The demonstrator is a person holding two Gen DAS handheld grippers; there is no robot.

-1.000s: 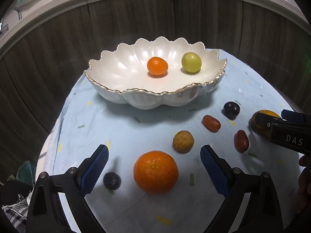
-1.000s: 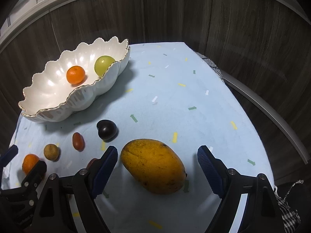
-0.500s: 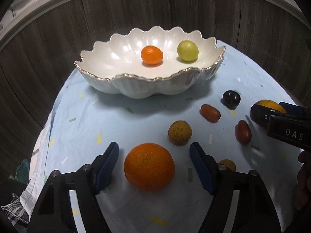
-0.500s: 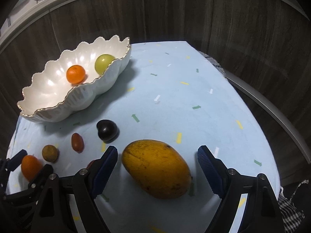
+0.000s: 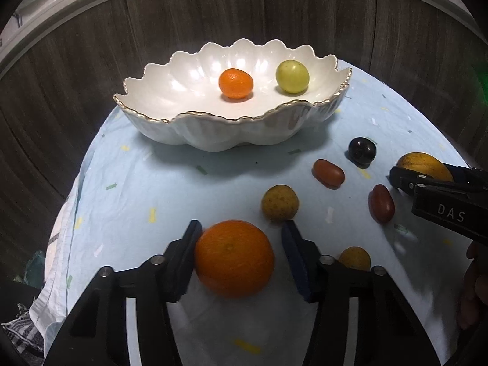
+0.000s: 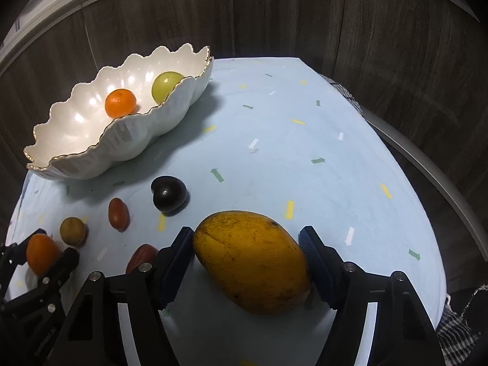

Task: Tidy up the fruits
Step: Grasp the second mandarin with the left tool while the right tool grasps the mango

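Jaws just closing: our left gripper (image 5: 241,245) brackets the firm orange (image 5: 234,257) (gap remains), right gripper (image 6: 246,254) pinches the heavy, smooth mango (image 6: 251,260) mid-body.

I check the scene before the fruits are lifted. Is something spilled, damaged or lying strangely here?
Nothing stands out. The bowl sits upright and unbroken, holding a small orange and a yellow-green fruit. The other fruits lie loose on the cloth; nothing is spilled.

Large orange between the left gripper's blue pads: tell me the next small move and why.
Probably finish closing. The left gripper, jaws just closing, straddles the large round orange; its left pad touches the peel, the right pad stands slightly apart. Once gripped, lift toward the white scalloped bowl.
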